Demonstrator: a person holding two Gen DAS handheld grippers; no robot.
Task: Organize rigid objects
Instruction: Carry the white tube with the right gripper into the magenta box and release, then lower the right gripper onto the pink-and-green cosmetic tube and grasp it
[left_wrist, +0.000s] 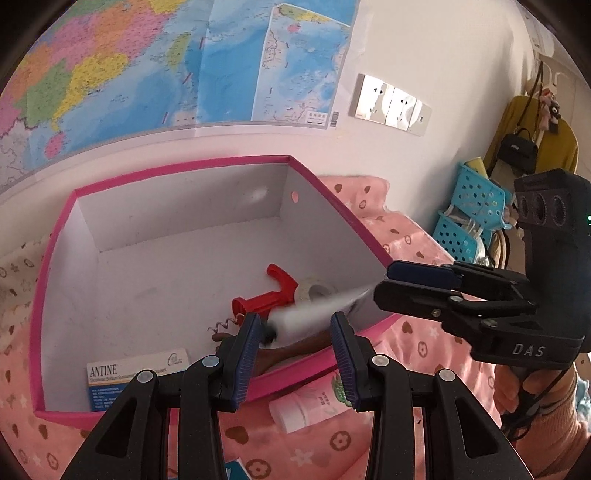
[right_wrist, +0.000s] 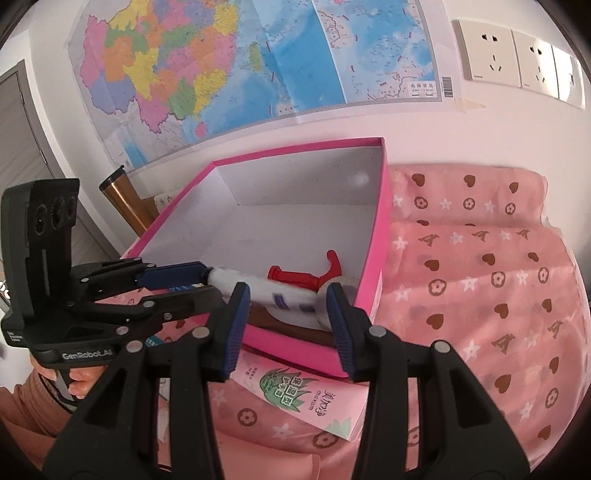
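A pink box (left_wrist: 325, 192) with a white inside stands on a pink bedspread; it also shows in the right wrist view (right_wrist: 382, 206). In it lie a red plastic part (left_wrist: 264, 297), a tape roll (left_wrist: 314, 290), a corkscrew with a brown handle (left_wrist: 295, 347) and a medicine carton (left_wrist: 138, 373). A blurred white tube (left_wrist: 314, 312) is in the air over the box's near edge, between both grippers. My left gripper (left_wrist: 293, 360) is open just below it. My right gripper (left_wrist: 382, 286) is open at the tube's tail. In the right wrist view the tube (right_wrist: 258, 290) shows blurred, with my right gripper (right_wrist: 286, 326) open.
A pink-and-white cream tube (left_wrist: 314, 404) lies on the bedspread (right_wrist: 480, 295) in front of the box; it also shows in the right wrist view (right_wrist: 303, 398). Blue baskets (left_wrist: 469, 218) stand at the right. A map and wall sockets (right_wrist: 517, 55) are behind. A bronze cup (right_wrist: 122, 199) stands left of the box.
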